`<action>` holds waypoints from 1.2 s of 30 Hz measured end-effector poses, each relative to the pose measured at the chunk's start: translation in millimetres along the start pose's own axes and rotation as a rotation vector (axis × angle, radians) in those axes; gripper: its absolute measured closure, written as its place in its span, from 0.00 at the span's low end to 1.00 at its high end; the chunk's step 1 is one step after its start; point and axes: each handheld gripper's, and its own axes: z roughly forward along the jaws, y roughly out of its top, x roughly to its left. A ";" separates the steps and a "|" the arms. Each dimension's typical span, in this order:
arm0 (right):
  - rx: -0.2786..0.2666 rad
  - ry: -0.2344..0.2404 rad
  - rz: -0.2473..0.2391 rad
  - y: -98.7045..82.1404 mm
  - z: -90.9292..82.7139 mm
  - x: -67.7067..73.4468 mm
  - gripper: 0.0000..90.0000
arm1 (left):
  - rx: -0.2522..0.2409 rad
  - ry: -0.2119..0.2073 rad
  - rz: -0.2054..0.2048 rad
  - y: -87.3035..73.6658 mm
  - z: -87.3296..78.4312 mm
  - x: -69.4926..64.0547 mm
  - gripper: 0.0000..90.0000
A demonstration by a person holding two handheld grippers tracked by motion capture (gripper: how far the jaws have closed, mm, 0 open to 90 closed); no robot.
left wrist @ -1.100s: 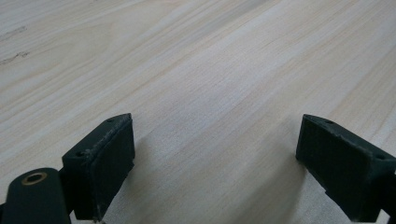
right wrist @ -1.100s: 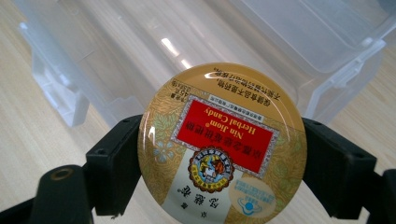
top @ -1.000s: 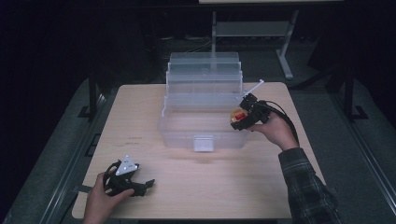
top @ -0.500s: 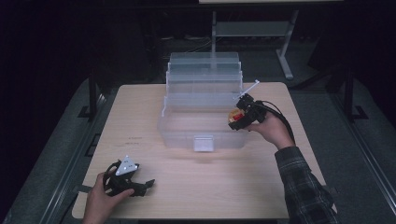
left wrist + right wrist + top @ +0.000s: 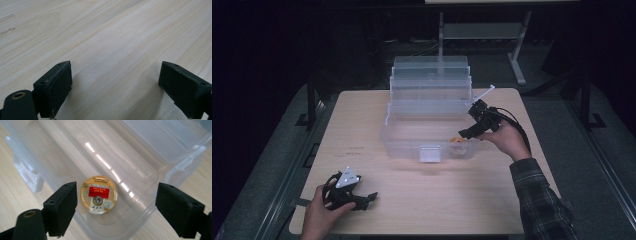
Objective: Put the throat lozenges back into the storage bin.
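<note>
Left gripper (image 5: 371, 197): rested low on the table (image 5: 422, 210) at its near left; jaws seen wide apart, nothing between them.
Right gripper (image 5: 463, 134): held above the near right of the clear plastic box (image 5: 392, 137); jaws spread wide, empty.
Round tin (image 5: 98, 194): lies flat on the box floor, loose, below and between the right jaws.
Handling: judged light, rigid, glossy and likely slippery; best pinched across its rim.
Label: a red panel with small print is seen; the writing cannot be read.
Box tiers (image 5: 431, 80): stepped upward at the back.
</note>
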 end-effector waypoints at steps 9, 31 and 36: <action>-0.019 -0.022 0.014 -14.0 -12.4 -3.3 0.08 | 0.000 0.002 -0.002 0.1 0.1 0.0 0.12; -0.039 -0.051 0.043 -57.7 -25.4 0.7 0.03 | 0.000 0.002 -0.002 0.1 0.1 -0.1 0.12; -0.040 -0.056 0.049 -70.8 -23.9 1.1 0.03 | 0.000 0.003 -0.002 0.1 0.1 -0.2 0.12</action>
